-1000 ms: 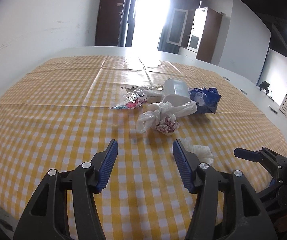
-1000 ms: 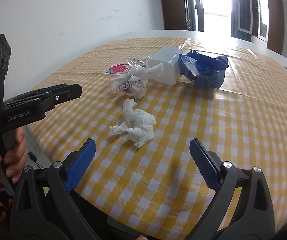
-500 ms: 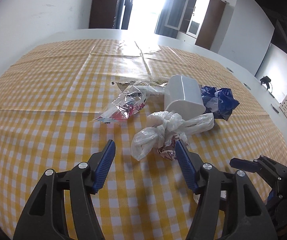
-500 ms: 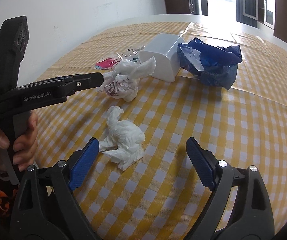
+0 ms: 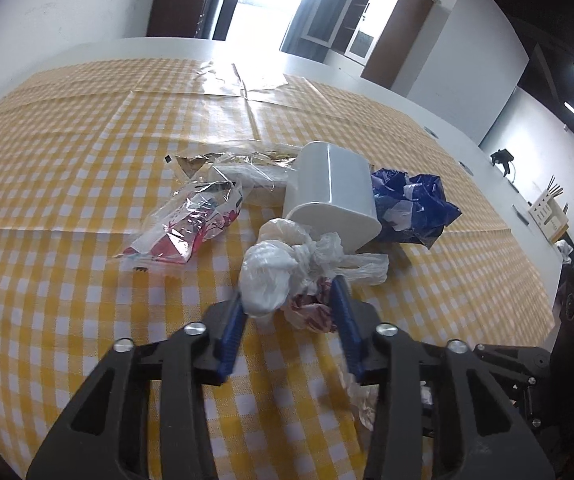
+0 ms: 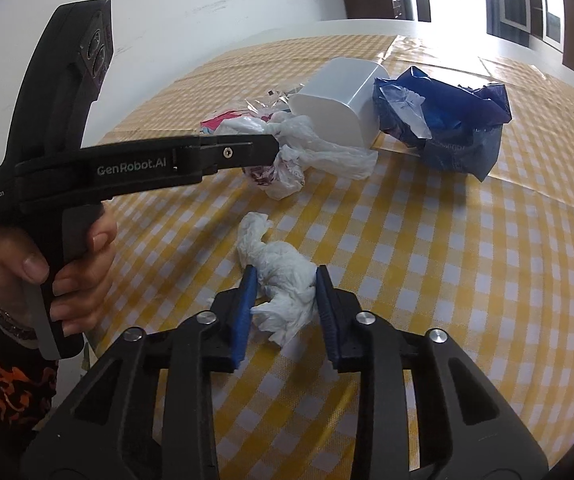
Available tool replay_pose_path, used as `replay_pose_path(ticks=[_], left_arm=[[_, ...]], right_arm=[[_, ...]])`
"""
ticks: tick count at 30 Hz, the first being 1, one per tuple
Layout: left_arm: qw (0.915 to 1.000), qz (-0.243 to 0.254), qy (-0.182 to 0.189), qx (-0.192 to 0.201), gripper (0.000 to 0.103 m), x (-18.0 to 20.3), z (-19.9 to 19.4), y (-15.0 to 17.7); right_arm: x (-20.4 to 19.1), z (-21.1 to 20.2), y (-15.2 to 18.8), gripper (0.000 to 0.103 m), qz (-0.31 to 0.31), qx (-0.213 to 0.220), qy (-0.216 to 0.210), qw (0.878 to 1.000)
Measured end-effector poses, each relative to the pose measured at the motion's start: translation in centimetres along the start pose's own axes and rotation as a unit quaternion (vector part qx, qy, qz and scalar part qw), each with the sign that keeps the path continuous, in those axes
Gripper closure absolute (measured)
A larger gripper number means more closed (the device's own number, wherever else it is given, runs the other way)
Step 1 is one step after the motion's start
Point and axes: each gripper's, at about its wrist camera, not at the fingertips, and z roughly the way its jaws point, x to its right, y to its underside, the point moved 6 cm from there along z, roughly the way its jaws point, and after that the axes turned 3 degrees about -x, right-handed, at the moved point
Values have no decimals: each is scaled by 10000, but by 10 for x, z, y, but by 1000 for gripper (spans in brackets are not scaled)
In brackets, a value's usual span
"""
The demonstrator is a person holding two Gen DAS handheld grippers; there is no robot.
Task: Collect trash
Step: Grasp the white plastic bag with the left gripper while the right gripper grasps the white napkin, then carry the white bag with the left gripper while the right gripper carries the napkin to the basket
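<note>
L gripper [image 5: 289, 312] jaws just closed, clamping knotted plastic bag [image 5: 283, 276]. R gripper [image 6: 285, 300] likewise pinches crumpled tissue [image 6: 283, 280] on checked tablecloth [image 6: 447, 280].

Near end of crumpled tissue [image 6: 283, 292] hidden behind right gripper [image 6: 285, 284] pads; in left wrist view only a scrap visible past the finger. Mouth of white bin [image 5: 333, 196] blocked by knotted plastic bag [image 5: 287, 276]. Clear wrapper [image 6: 263, 102] mostly covered by left gripper [image 5: 289, 300] arm. Sleeve [image 6: 3, 380] cut by frame edge. Small items on far counter [image 5: 547, 208] unreadable.
</note>
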Motion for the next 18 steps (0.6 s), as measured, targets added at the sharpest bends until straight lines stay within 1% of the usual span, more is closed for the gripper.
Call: replay_pose_path(ticks=[1,2,3,4,7,9,14,18], left_arm=[[10000,-33,-12,58,85,-1,-3,0],[9999,-70,-41,112,87,-3,-5,0],[9998,-105,-69,152,94,-5,-8,-1],[9996,-156,-82,206,97,-7,-11,0],[9990,-263,-54,366,101,-12,-23,2],[9985,-308,-57,445,101,-13,-31,5],[9971,-318,-207,655,102,-14,-53,15],[9961,-391,-177,772,102,-13,-73,26]], right_arm=[[1,0,1,80,22,25,6,10000],[0,-1,3,82,47,61,-2,10000],[0,-3,4,82,70,93,-9,9999],[0,-5,6,83,93,126,-3,9999],[0,-13,9,84,153,260,14,9995],[-2,-17,12,84,182,326,13,9993],[2,-25,18,84,252,439,9,9987],[8,-35,26,85,315,546,14,9980]])
